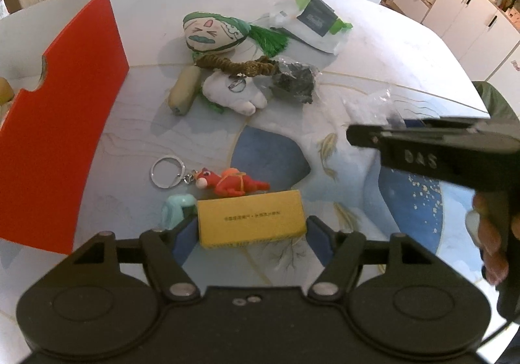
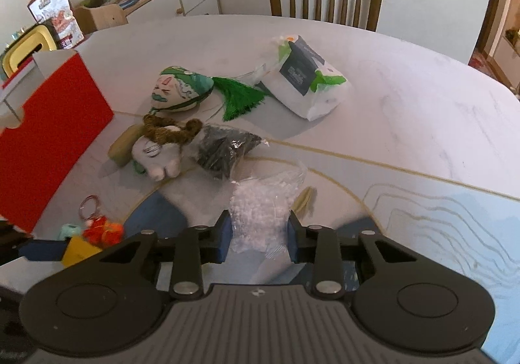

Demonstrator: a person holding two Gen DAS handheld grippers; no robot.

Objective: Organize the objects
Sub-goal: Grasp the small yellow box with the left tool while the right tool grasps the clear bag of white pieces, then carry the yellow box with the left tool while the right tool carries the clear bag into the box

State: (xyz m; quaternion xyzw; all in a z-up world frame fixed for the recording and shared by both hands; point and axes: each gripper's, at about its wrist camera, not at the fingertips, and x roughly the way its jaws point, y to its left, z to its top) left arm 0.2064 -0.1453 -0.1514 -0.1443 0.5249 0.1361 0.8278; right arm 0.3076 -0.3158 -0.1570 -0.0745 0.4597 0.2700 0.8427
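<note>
Sorting is being started on the worktop point(image 2: 406, 97).
A yellow box point(image 1: 252, 222) is being pinched by the left gripper point(image 1: 252, 234), a clear bead bag point(image 2: 260, 217) by the right gripper point(image 2: 259, 235); toys are being left beside the red box point(image 2: 55, 136).

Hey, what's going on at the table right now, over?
Left gripper clamped on yellow box. Right gripper squeezing clear bag of white beads. Red box open at left. Path clear.
</note>
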